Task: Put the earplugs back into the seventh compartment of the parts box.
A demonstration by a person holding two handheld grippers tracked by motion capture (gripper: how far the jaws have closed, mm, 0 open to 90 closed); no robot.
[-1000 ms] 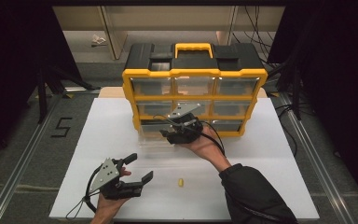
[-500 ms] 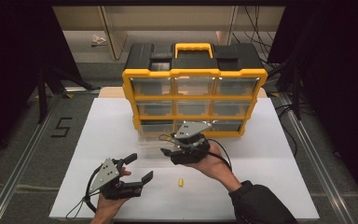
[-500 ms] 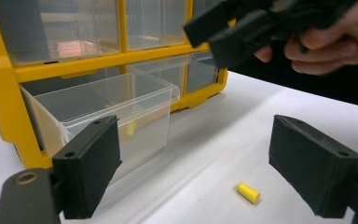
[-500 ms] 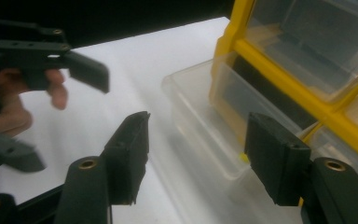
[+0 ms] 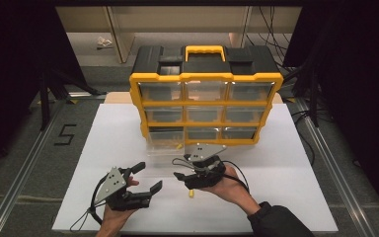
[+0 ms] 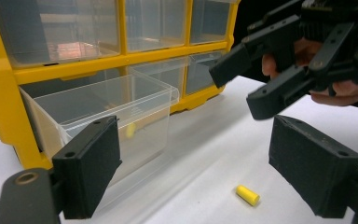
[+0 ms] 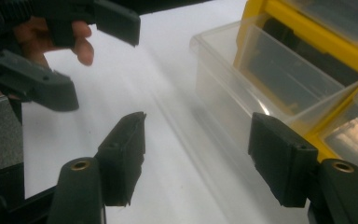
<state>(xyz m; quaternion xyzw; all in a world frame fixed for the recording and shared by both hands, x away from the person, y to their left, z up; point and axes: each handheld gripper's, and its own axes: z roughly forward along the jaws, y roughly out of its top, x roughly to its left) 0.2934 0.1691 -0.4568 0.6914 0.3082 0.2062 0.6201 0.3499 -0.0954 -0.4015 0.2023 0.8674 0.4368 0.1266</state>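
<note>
A yellow-framed organizer [image 5: 206,79] with clear drawers stands at the back of the white board. Its bottom-left drawer [image 5: 164,144] [image 6: 112,105] [image 7: 256,70] is pulled out, with a small yellow piece [image 6: 130,130] inside. Another small yellow piece [image 5: 191,194] [image 6: 247,194] lies loose on the board. My right gripper [image 5: 178,168] [image 6: 248,84] [image 7: 200,158] hovers just in front of the drawer; its jaws have just been opening and nothing is between them. At the near left my left gripper [image 5: 148,176] [image 6: 196,163] [image 7: 81,56] stands open and empty, the loose piece ahead of its jaws.
The board [image 5: 296,163] lies on a dark floor with metal rails [image 5: 24,163] on both sides. A "5" mark [image 5: 65,134] is on the floor to the left. Cables trail from both grippers.
My right gripper has drawn back from the open drawer toward the near edge and sunk lower, with its jaws spread wider. The left gripper has kept still.
</note>
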